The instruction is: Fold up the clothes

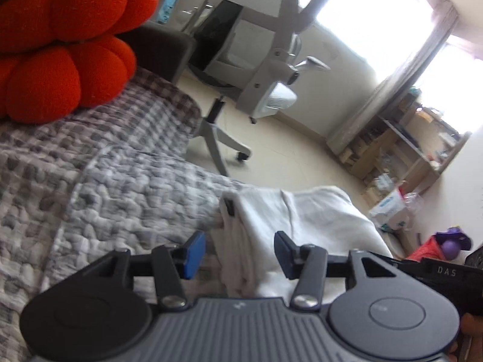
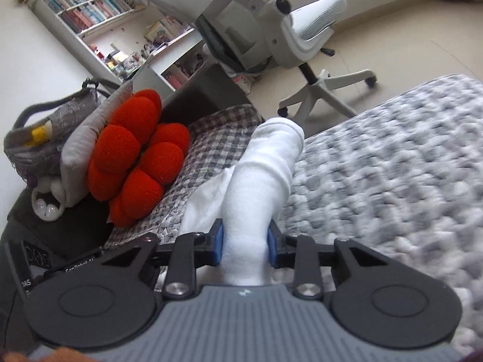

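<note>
Quilted bed [image 1: 126,187], white garment [image 1: 317,217], red cushion [image 1: 60,60]

Legible: "DAS" in white on black housing [image 1: 446,271] at right edge of left wrist view. Partly legible, probably "GenRobot AI", on black housing [image 2: 80,267], right wrist view.

I am looking over my matt black plastic left gripper [image 1: 238,250] at soft white cloth [image 1: 302,220] lying on a puffy grey quilt [image 1: 126,187], with a fuzzy red cushion [image 1: 60,45] sitting beyond the quilt.
</note>
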`<state>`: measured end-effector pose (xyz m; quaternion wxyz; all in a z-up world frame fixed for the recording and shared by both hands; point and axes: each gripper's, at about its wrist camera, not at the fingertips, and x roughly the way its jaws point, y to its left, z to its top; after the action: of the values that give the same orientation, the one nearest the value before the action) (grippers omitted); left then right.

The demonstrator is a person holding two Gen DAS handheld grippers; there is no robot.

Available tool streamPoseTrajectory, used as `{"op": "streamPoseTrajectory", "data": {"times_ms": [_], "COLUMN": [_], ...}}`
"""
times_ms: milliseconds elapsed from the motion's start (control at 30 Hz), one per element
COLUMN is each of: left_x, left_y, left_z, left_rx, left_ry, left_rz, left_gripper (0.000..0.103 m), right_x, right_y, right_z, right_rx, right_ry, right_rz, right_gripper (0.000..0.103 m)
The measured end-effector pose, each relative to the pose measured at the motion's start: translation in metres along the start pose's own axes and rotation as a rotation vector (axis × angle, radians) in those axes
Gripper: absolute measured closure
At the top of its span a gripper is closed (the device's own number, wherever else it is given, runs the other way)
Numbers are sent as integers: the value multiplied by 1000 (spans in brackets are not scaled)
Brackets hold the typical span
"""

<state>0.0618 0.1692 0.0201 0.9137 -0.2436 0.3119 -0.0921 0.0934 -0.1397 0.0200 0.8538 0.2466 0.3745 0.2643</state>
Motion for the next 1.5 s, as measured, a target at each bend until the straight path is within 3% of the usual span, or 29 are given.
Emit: {"op": "streamPoseTrajectory", "data": {"times_ms": [100, 300, 467, 600, 767, 933, 1100, 1500], "left_x": [3, 16, 25, 34, 37, 44, 48, 50], "left_y": [-13, -47, -63, -65, -60, -56, -59, -66], "left_z": [-7, -25, -34, -40, -40, -43, -47, -45], "left_rx": [0, 61, 78, 55, -1, -56, -40, 47], "left_ry": [32, 100, 119, 148, 147, 151, 161, 138], "left_rz": [-53, -75, -65, -52, -76, -83, -49, 41], "left_gripper": [51, 50, 47, 47, 43, 42, 39, 36], "right_x": [-30, -69, -58, -65, -62, -30, 5, 27], "right_y": [-28, -76, -73, -47, -16, 11, 21, 25], "right_z": [0, -3, -12, -13, -27, -37, -44, -67], "right_rx": [47, 101, -21, -210, -368, -487, -526, -619], "right_ry": [-14, -4, 53, -49, -113, -92, -23, 38], "right_rz": [-41, -121, -248, -362, -279, -222, -229, -275], "right_gripper": [71, 70, 61, 59, 59, 59, 66, 64]}}
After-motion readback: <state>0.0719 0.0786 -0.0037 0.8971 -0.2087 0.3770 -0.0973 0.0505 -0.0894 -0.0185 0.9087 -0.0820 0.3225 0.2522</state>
